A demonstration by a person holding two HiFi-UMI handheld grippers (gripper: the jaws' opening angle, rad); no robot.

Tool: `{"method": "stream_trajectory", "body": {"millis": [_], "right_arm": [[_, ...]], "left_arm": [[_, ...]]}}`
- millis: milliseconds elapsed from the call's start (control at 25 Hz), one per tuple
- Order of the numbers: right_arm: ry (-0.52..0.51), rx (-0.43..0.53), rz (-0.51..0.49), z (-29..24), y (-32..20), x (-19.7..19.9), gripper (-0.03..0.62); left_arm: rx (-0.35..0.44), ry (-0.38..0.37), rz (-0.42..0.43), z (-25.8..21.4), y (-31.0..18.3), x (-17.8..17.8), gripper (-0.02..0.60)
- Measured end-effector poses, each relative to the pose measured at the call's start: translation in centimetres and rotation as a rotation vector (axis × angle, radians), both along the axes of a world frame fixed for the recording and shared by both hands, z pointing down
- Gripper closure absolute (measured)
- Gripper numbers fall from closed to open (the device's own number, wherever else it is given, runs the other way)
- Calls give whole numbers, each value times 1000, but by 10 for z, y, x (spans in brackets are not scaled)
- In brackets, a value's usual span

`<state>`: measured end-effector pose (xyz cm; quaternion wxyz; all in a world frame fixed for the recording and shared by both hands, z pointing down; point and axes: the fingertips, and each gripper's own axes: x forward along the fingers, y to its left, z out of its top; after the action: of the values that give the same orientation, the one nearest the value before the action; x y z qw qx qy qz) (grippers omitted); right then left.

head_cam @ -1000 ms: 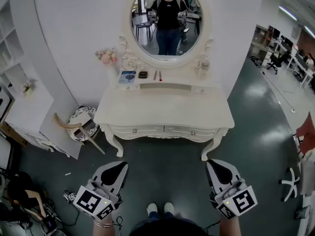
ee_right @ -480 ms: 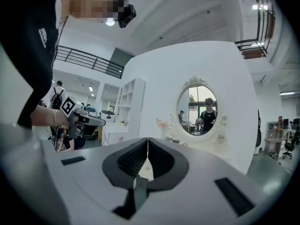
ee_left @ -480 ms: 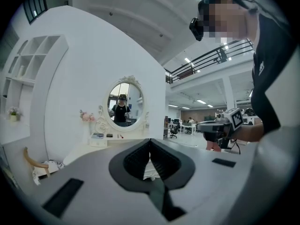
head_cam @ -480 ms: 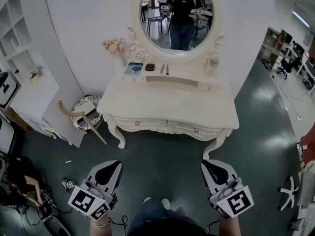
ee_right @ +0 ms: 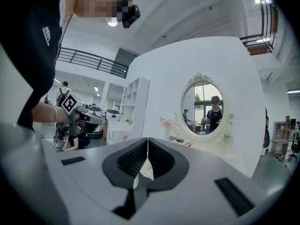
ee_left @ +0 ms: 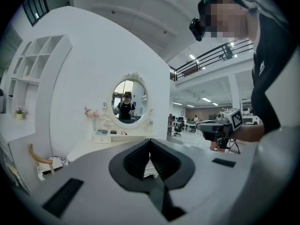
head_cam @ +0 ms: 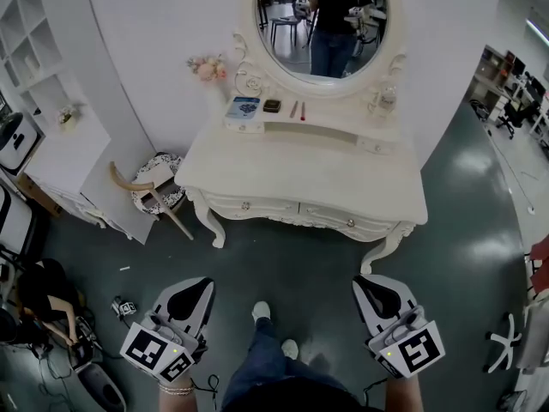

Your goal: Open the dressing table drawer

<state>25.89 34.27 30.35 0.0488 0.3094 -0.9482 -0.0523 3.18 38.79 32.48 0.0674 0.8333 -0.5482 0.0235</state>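
Observation:
The white dressing table (head_cam: pixel 300 178) stands against the wall under an oval mirror (head_cam: pixel 330 20). Its two front drawers are closed, with the left drawer knob (head_cam: pixel 246 205) and the right drawer knob (head_cam: pixel 350 223) showing. Both grippers hang well short of the table, above the dark floor. My left gripper (head_cam: pixel 199 286) is shut and holds nothing. My right gripper (head_cam: pixel 371 283) is likewise shut and empty. In the left gripper view the left gripper (ee_left: pixel 150 142) points toward the table (ee_left: pixel 110 143). In the right gripper view the right gripper (ee_right: pixel 148 142) has the mirror (ee_right: pixel 206 109) off to its right.
A small stool (head_cam: pixel 153 197) stands left of the table, next to white shelving (head_cam: pixel 43 101). A blue box (head_cam: pixel 244 107), a dark case (head_cam: pixel 272 106), pink flowers (head_cam: pixel 206 67) and a bottle (head_cam: pixel 388 99) sit on the table's back ledge. A person (head_cam: pixel 34 290) sits on the floor at lower left.
The table has shifted right and lower in the head view as the person stepped toward it, one foot now forward. Both grippers stay shut and low in the frame.

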Motion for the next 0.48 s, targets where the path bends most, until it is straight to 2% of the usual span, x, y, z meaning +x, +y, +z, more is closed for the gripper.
{"method": "stream_trajectory", "body": {"millis": [480], "right_arm": [[-12,-8,-4,1,-55,-24,576]], "left_arm": [[-2,-4,4,-2,-53,-18,565]]}}
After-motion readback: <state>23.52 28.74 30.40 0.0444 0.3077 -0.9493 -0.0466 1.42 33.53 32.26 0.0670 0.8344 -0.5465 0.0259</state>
